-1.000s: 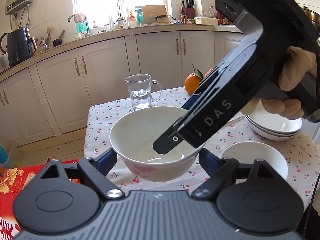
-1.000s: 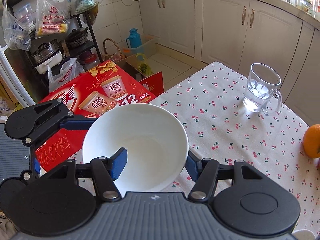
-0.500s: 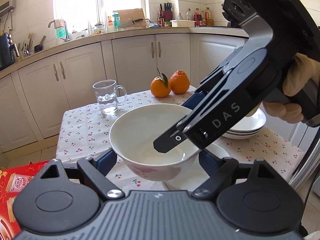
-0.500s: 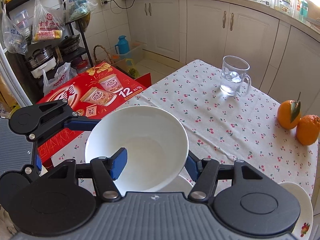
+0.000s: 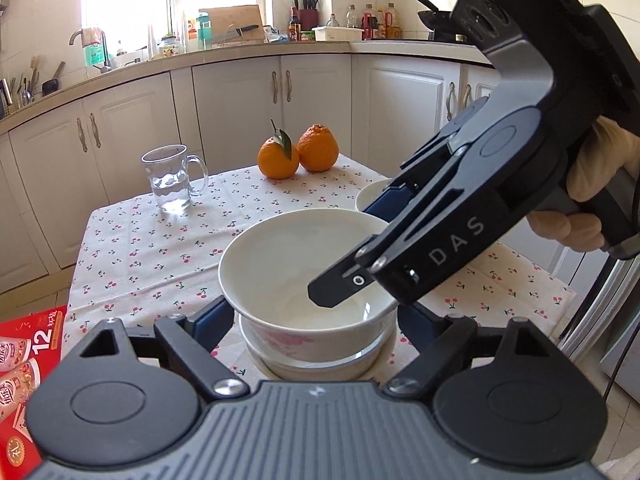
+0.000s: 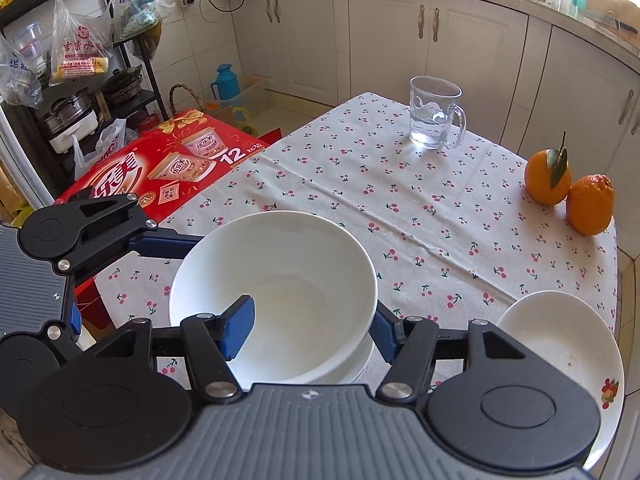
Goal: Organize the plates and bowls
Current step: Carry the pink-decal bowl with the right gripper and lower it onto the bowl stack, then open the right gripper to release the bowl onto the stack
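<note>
Black right tool (image 5: 384,240) with blue pads, silver screws, white "DAS" lettering.

Bright daylight from blown-out window (image 5: 124,8), sharp focus, strong fisheye bending at edges.

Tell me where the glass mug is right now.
The glass mug stands at the far side of the cherry-print tablecloth, to the left of the two oranges in both views, well beyond the held bowl.
</note>
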